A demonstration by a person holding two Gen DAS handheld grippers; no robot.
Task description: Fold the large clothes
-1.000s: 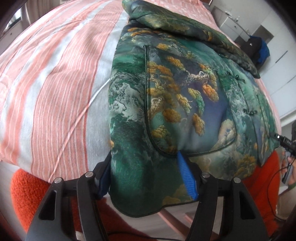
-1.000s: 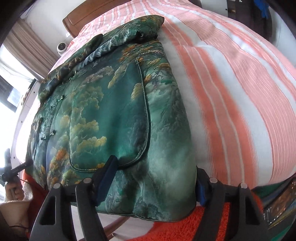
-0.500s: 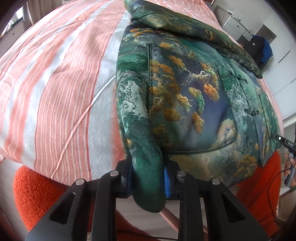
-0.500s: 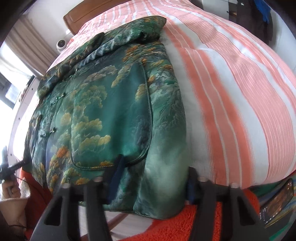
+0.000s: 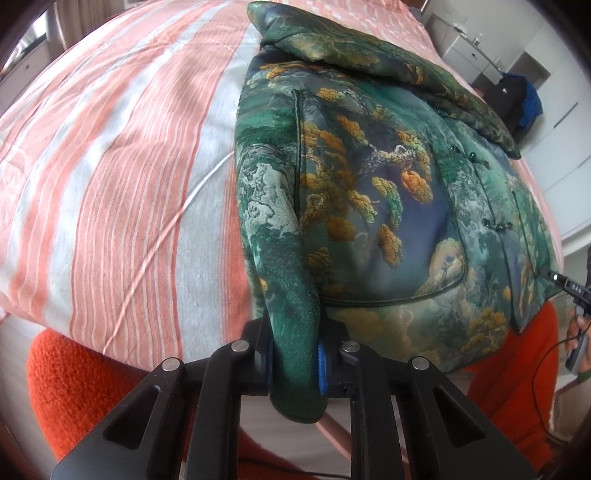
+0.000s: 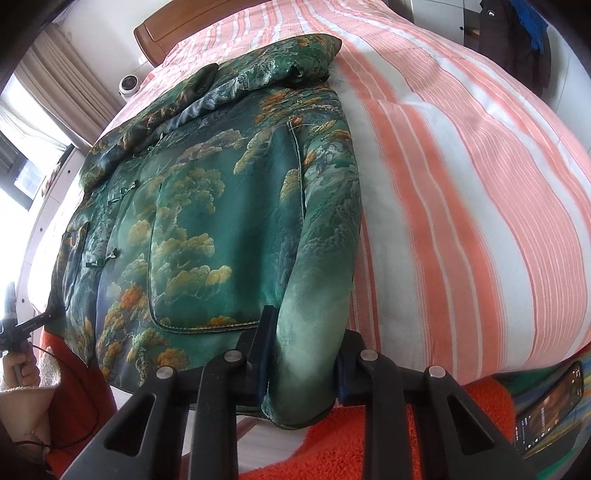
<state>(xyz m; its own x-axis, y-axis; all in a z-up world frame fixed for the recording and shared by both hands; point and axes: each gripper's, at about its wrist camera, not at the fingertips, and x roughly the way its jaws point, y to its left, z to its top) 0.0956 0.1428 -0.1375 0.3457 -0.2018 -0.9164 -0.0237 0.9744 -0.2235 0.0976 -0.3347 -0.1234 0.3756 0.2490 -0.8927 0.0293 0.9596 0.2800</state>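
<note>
A large green padded jacket with gold cloud and tree print lies front up on a striped bed, its hem toward me; it also shows in the right wrist view. My left gripper is shut on the hem corner at the jacket's left side. My right gripper is shut on the hem corner at the jacket's right side. The cloth bunches between each pair of fingers. The sleeves lie folded across the top near the collar.
The bed has a pink and white striped cover. An orange fluffy rug lies below the bed's edge. A phone lies at the lower right. A wooden headboard stands at the far end. White cabinets stand beyond.
Both grippers have closed from wide open onto the jacket's hem corners, and the cloth now bunches up between the fingers.
</note>
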